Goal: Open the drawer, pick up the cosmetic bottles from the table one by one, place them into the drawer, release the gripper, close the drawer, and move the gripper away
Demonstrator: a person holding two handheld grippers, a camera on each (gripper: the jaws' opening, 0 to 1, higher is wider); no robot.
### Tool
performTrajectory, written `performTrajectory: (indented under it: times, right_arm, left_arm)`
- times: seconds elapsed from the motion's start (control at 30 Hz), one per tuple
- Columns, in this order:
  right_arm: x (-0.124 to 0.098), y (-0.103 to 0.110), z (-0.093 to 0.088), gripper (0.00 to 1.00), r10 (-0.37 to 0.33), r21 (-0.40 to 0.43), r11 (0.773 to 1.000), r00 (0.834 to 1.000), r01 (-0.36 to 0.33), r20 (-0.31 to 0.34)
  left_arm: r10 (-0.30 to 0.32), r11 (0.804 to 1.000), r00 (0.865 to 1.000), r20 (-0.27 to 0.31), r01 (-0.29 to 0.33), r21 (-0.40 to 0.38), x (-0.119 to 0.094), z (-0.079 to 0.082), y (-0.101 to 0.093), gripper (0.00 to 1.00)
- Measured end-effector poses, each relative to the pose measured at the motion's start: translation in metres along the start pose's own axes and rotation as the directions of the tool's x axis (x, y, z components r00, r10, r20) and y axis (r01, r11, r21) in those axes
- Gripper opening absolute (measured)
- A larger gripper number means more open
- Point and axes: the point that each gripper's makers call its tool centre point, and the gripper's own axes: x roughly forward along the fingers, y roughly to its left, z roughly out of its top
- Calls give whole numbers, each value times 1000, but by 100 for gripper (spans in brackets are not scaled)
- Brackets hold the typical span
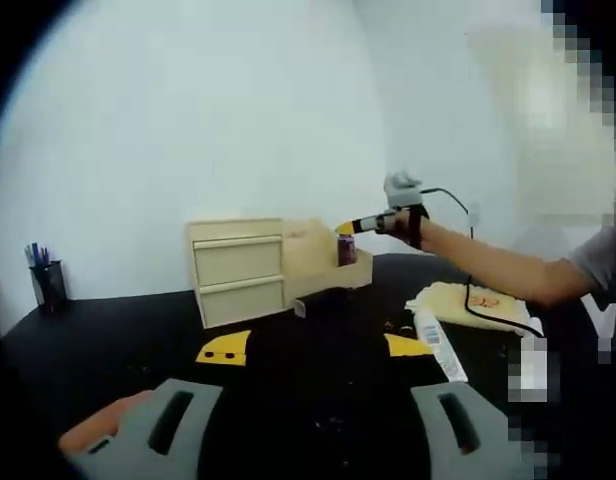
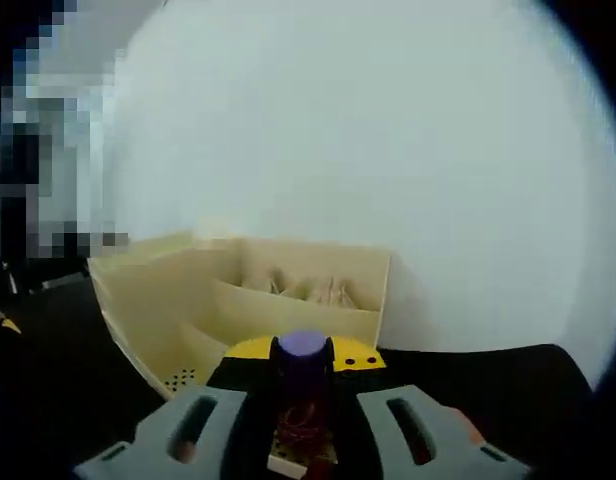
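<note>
Over the open drawer (image 2: 288,300), right tongs (image 2: 306,420) are clamped on a purple-capped bottle (image 2: 304,385). Left tongs (image 1: 318,350) hang spread wide above the black worktop (image 1: 118,330), holding nothing.

Grey jaws, yellow tips; seemingly grey sleeve (image 1: 600,262).

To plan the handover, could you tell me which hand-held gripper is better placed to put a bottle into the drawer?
The right. It holds a purple-capped bottle between its jaws, just before the open drawer. The left hand-held gripper hangs open and empty, well back from the cabinet.
</note>
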Motion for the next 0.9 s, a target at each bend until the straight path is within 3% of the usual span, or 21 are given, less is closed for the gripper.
performTrajectory:
  times: [0.3,0.5,0.9]
  right_arm:
    - [8,-1,-8,15,-6,-39,999,1000,5,-25]
    - [-14,4,-19,16,-12,-31,999,1000,11,-24]
    - [-29,11,-17,20,-12,-59,998,1000,11,-16]
  left_arm:
    - [-1,1000,1000,-3,1,6,0,0,-1,44]
    - [2,1000,1000,-3,-2,7,0,0,0,44]
    - [5,1000,1000,-10,-5,9,1,-2,1,44]
